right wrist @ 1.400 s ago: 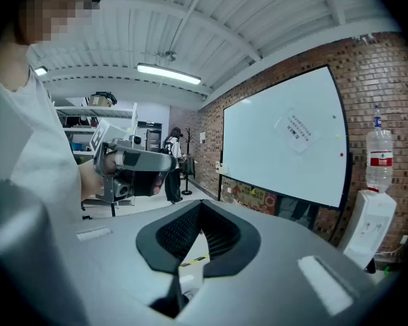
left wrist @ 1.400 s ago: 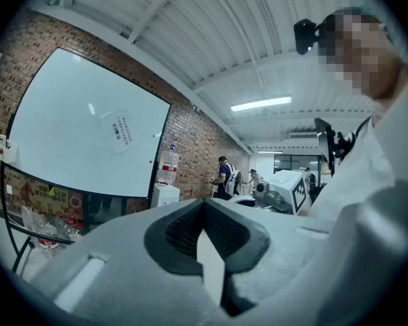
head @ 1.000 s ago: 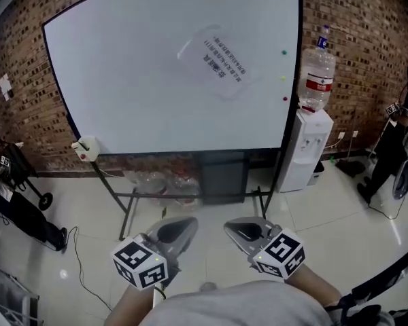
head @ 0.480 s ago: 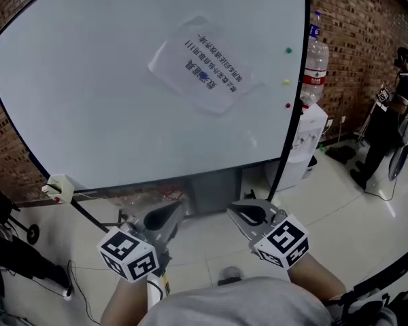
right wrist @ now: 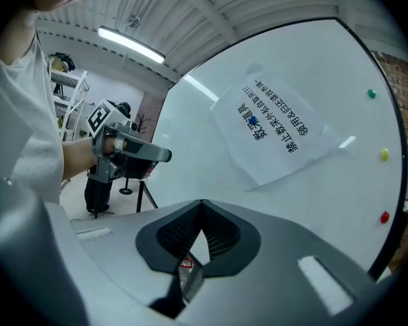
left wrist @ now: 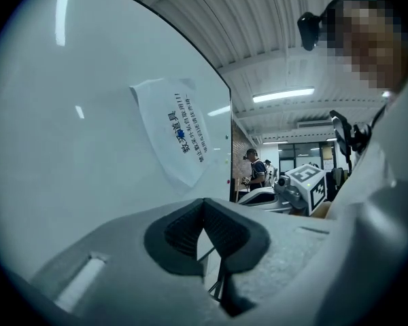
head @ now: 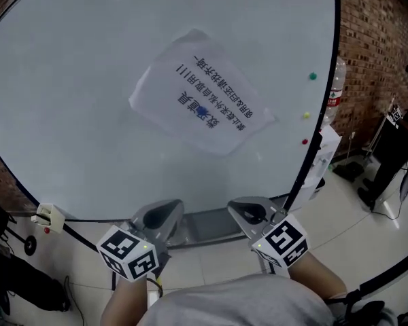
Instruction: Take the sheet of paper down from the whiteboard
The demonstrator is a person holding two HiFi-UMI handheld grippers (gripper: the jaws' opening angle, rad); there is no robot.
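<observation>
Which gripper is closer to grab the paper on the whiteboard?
Probably the right gripper. The lowest corner of the sheet of paper hangs nearer to it than to the left gripper. Both grippers are shut and not touching the whiteboard, so its jaws must open first.

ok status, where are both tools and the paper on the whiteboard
Left tool shut, empty; right tool shut, empty. Both short of the whiteboard. Sheet of paper up on it, tilted, untouched. Nothing between tools and sheet.
</observation>
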